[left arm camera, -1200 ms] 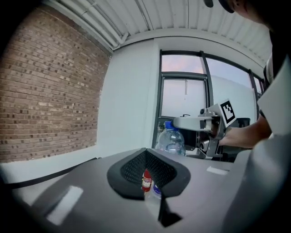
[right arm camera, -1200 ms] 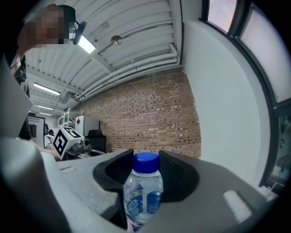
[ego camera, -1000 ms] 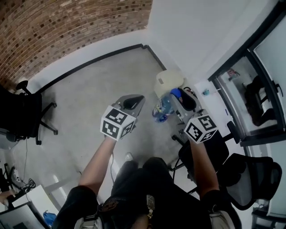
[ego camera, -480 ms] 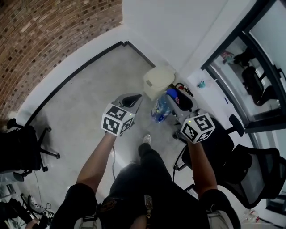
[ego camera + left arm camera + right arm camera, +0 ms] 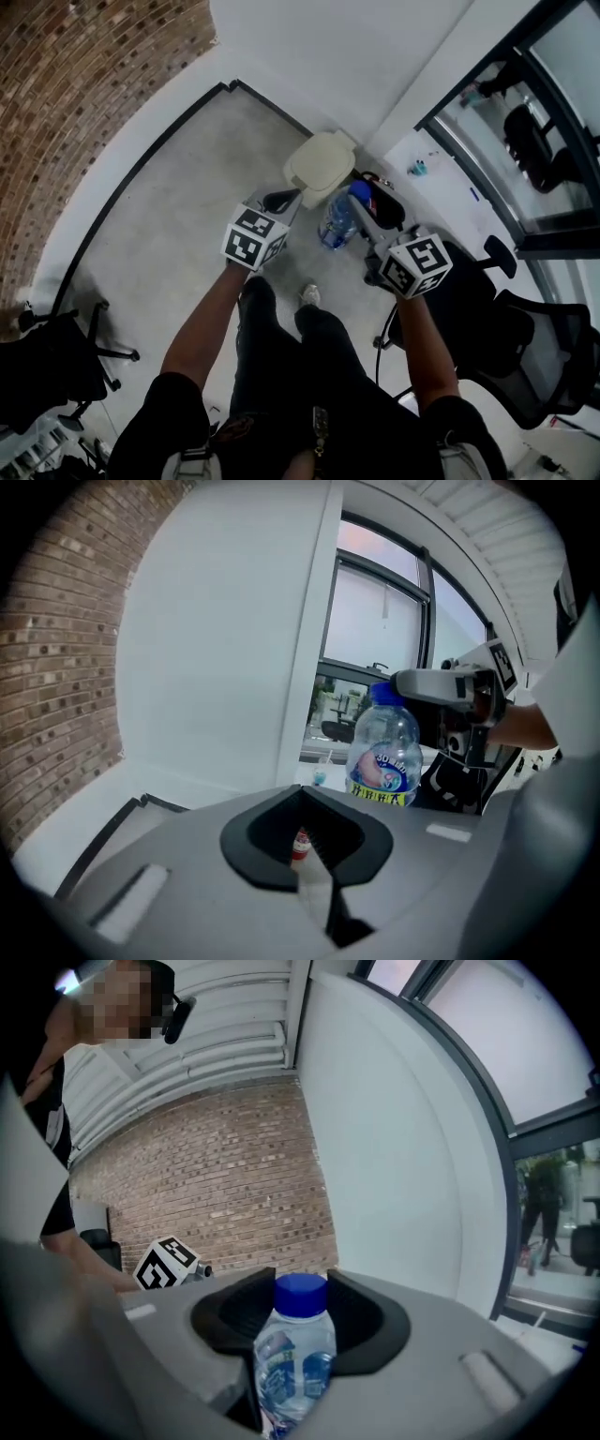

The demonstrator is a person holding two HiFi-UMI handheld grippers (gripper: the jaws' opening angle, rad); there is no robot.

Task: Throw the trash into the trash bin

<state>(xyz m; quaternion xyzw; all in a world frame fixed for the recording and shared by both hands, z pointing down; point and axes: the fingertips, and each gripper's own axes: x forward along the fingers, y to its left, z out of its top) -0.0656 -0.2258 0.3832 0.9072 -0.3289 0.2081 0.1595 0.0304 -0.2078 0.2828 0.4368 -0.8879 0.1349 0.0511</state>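
A cream-lidded trash bin [image 5: 322, 167] stands in the corner where the white wall meets the glass. My right gripper [image 5: 356, 208] is shut on a clear water bottle [image 5: 337, 223] with a blue cap, held just right of the bin. The left gripper view has the bottle [image 5: 384, 752] upright in the right gripper [image 5: 441, 684]. Seen from the right gripper [image 5: 300, 1309], the bottle [image 5: 295, 1354] fills the notch between the jaws. My left gripper [image 5: 281, 200] hangs beside the bin's near edge, jaws together. A small red and white thing [image 5: 299, 846] shows in its notch; held or distant, I cannot tell.
Black office chairs [image 5: 487, 309] crowd the right side by the glass wall. Another chair [image 5: 56, 366] stands at the lower left. A brick wall [image 5: 84, 84] runs along the left. A red and black object [image 5: 380, 199] lies just right of the bin.
The person has walked toward the corner. Both grippers moved forward and down, so the bin now lies right ahead of them. The bottle stays in the right gripper.
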